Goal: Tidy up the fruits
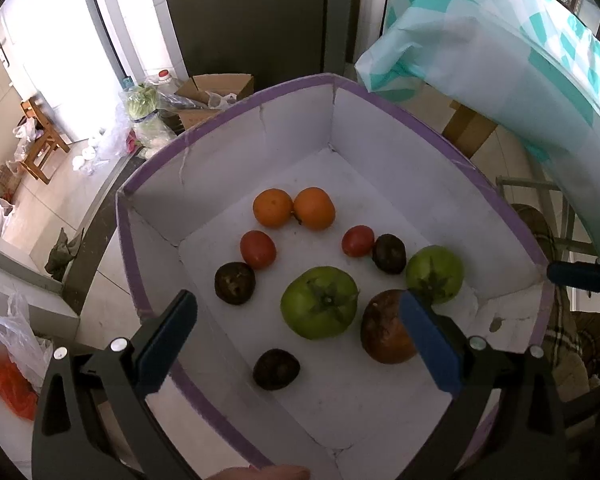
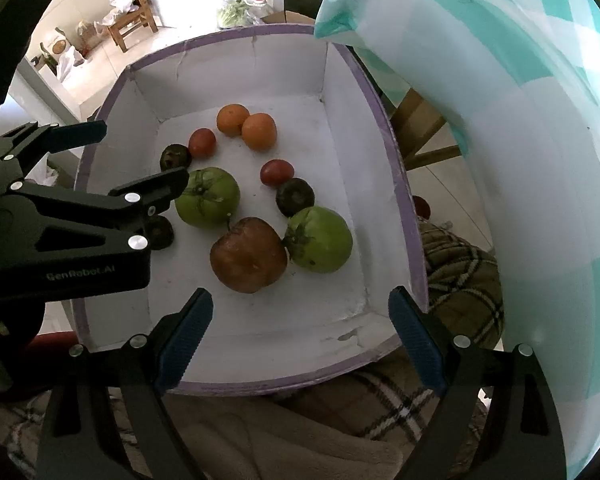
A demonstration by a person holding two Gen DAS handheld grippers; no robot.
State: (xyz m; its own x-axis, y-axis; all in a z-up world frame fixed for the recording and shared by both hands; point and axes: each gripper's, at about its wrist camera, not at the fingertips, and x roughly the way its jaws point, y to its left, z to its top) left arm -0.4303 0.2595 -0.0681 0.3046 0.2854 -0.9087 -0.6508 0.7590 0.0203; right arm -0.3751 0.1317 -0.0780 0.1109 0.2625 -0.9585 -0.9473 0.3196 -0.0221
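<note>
Box: white inside, purple rim, open top; all the fruit lies on its floor.
Oranges: two, touching, nearest the far wall.
Tomatoes: two red ones just in front of the oranges, well apart from each other.
Dark fruits: three small ones; one beside the left tomato, one touching the right tomato, one alone toward the near wall.
Green fruits: two, one mid-floor, one near the right wall.
Brown fruit: large, between the green fruits and nearer the near wall, close to both.
Left gripper: over the box's near left side, fingers spread, holding nothing.
Right gripper: over the near wall, fingers spread, holding nothing.
Bag: white and teal, hanging beside the box's right wall.
</note>
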